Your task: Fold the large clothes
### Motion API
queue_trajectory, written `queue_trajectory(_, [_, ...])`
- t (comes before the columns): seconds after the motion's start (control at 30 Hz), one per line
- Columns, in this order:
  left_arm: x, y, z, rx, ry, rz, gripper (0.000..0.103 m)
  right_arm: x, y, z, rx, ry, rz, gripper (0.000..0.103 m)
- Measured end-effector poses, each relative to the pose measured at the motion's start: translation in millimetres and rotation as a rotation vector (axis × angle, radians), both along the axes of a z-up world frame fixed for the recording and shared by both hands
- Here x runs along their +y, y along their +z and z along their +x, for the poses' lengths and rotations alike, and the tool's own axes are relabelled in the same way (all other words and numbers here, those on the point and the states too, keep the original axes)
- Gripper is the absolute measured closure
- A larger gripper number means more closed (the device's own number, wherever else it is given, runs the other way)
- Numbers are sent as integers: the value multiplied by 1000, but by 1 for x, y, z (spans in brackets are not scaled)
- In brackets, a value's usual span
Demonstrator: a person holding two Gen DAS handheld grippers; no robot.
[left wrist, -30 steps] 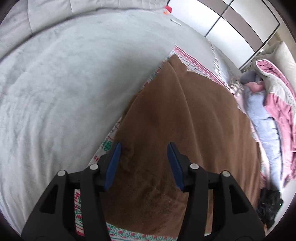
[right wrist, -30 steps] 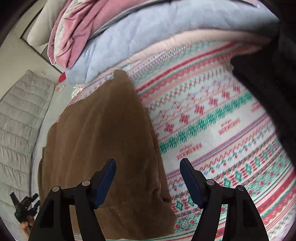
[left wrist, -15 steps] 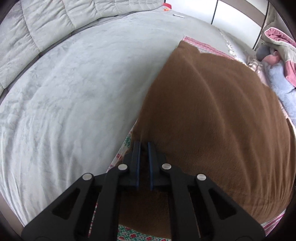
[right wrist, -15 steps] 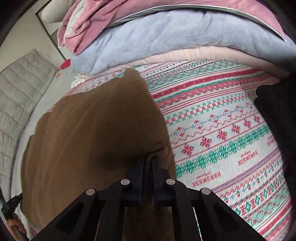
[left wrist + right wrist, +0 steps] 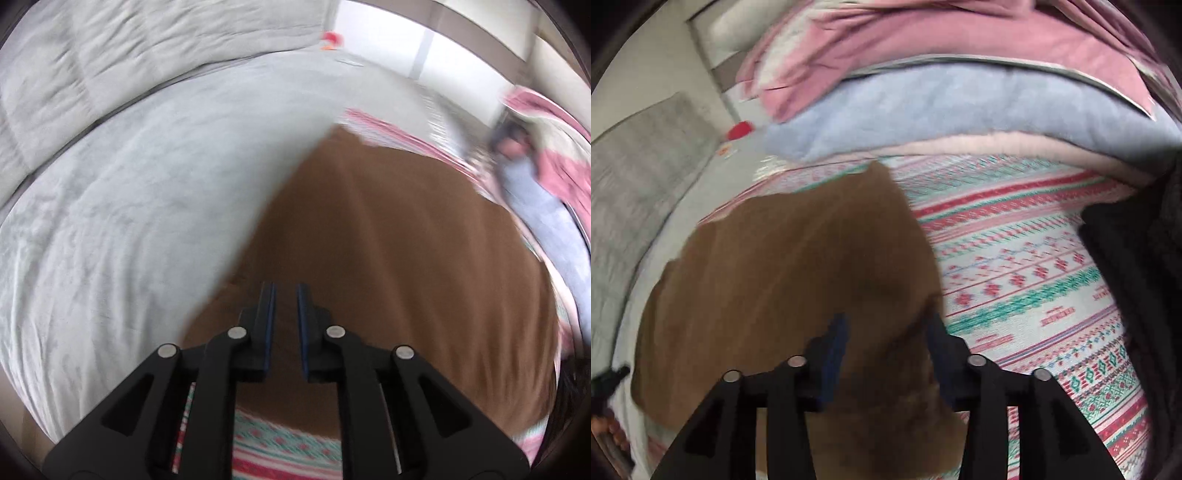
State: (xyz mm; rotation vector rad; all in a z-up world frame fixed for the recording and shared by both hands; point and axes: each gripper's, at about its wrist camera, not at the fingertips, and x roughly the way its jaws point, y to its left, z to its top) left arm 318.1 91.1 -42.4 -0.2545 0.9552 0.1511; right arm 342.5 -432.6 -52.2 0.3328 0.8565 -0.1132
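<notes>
A large brown garment [image 5: 388, 258] lies spread on a patterned red, green and white blanket [image 5: 1034, 288]. In the left wrist view my left gripper [image 5: 284, 291] hovers over the garment's near left edge. Its jaws are opening and stand a narrow gap apart, brown cloth shows through the gap, and the pads do not visibly press on it. In the right wrist view the same garment [image 5: 794, 266] fills the left half. My right gripper [image 5: 886, 321] is over its near right corner with its jaws opening wide. Cloth lies between and below them, unclamped. Both views are blurred.
A grey bed cover [image 5: 129, 221] stretches to the left, with a quilted grey cushion [image 5: 147, 40] behind it. Pink and light blue bedding [image 5: 942, 103] is piled beyond the patterned blanket. A black garment [image 5: 1137, 277] lies at the right. A small red object [image 5: 738, 130] sits far off.
Both grippers went from wide open to shut on the brown garment's near edge, and their jaws have now parted again, the right far wider. Both hands have risen and shifted, which blurs the views.
</notes>
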Motion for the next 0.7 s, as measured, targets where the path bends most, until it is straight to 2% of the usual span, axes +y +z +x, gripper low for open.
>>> queue_trajectory(0.07, [-37, 4, -12, -17, -134, 17, 75, 19, 2, -4, 6, 88, -7, 56])
queue_trajectory(0.1, [-56, 4, -18, -24, -194, 38, 74, 30, 1, -5, 16, 136, 4, 56])
queue_trajectory(0.2, [-123, -1, -42, -51, -380, 150, 72, 59, -4, -8, 34, 229, -19, 56])
queue_trajectory(0.3, [-167, -14, -56, -57, -483, 211, 72, 83, -7, -11, 20, 281, -99, 56])
queue_trajectory(0.43, [-189, -30, -54, -62, -477, 315, 72, 98, -22, -5, 51, 300, -160, 57])
queue_trajectory(0.57, [-187, -40, -48, -18, -424, 287, 72, 95, -47, 9, 125, 276, -148, 58])
queue_trajectory(0.63, [-188, -42, -48, -20, -429, 319, 72, 95, -61, 15, 154, 274, -145, 59])
queue_trajectory(0.7, [-190, -44, -49, -24, -431, 337, 72, 101, -64, 19, 154, 276, -184, 59])
